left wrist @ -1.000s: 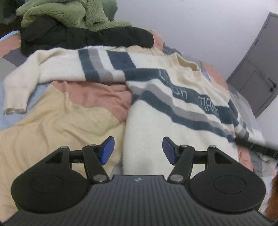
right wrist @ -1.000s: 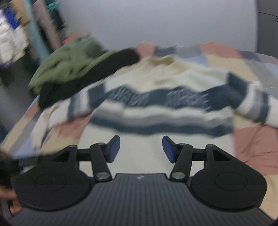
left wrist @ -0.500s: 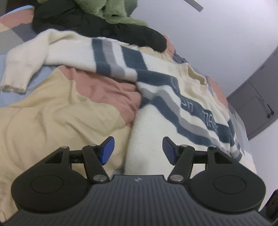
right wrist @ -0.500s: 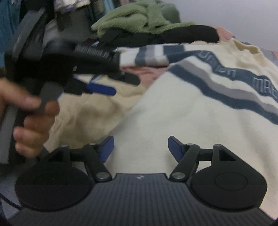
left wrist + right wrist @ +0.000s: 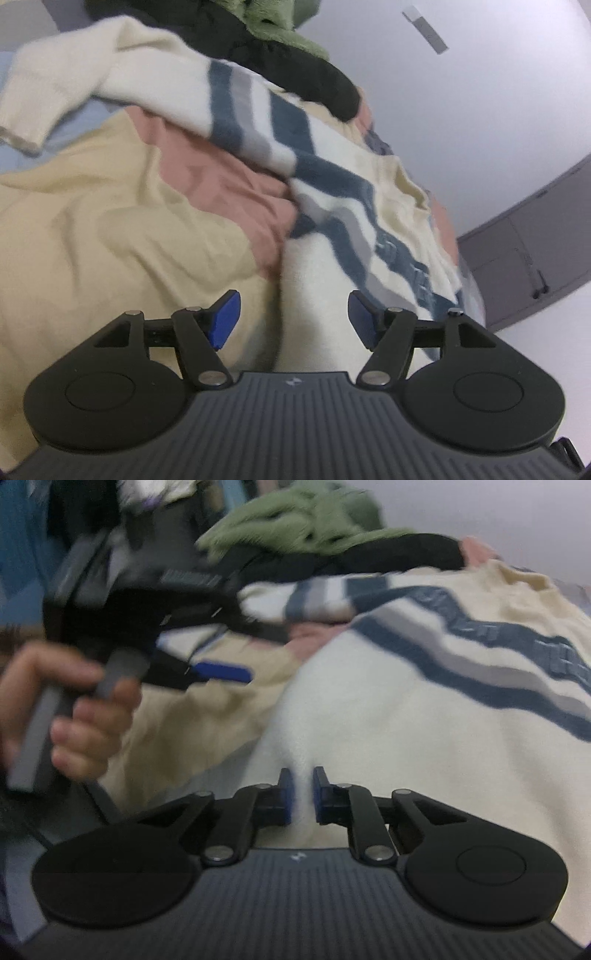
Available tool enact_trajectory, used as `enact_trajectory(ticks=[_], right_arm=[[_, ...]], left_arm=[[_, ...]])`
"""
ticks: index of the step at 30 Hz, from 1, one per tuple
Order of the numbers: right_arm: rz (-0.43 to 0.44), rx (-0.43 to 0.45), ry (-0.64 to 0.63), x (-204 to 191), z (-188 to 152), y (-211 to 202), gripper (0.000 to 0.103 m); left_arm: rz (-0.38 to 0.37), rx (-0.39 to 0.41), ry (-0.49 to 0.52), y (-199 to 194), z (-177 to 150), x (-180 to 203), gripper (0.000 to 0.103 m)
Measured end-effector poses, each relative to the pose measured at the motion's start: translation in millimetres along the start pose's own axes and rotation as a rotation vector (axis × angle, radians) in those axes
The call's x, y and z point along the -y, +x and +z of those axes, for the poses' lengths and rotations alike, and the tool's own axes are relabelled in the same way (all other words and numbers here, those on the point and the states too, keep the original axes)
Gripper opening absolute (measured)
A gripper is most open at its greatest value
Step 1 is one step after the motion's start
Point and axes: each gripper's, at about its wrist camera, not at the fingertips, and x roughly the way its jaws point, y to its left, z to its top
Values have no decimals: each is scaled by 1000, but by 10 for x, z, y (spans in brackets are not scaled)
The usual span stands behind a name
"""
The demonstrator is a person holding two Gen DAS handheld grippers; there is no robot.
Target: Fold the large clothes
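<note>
My right gripper [image 5: 302, 794]: jaws closing, pinching a ridge of the cream fuzzy sweater w/ blue-grey stripes [image 5: 388, 716] at its hem. My left gripper [image 5: 293, 319]: jaws spread, opening, sweater edge between the pads, untouched. Sweater runs to 12–2 o'clock over the yellow-pink patchwork bedspread [image 5: 110, 229]. Green fleece [image 5: 295, 520] and black garment [image 5: 388, 554] at 12.
</note>
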Motion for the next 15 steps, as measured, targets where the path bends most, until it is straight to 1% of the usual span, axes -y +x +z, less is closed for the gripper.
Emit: enact_trajectory(ticks=[2,4,8,13,15], right_arm=[[-34,29,63,164,-14,-143,13],[-67,47,142,355,-46,-240,13],[-140,56,315,743,-112,-342,13],[-182,65,452,976,-166,-318,10],[-191,73,483,1046,-190,-319,9]], left_arm=[[-29,-23,-18,39,-25,0,70],[-43,-50,-40,100,-68,-13,70],[-73,-146,-92,292,-214,-23,70],[-148,-274,-143,542,-476,39,70],[-179,-321,-152,626,-590,93,68]])
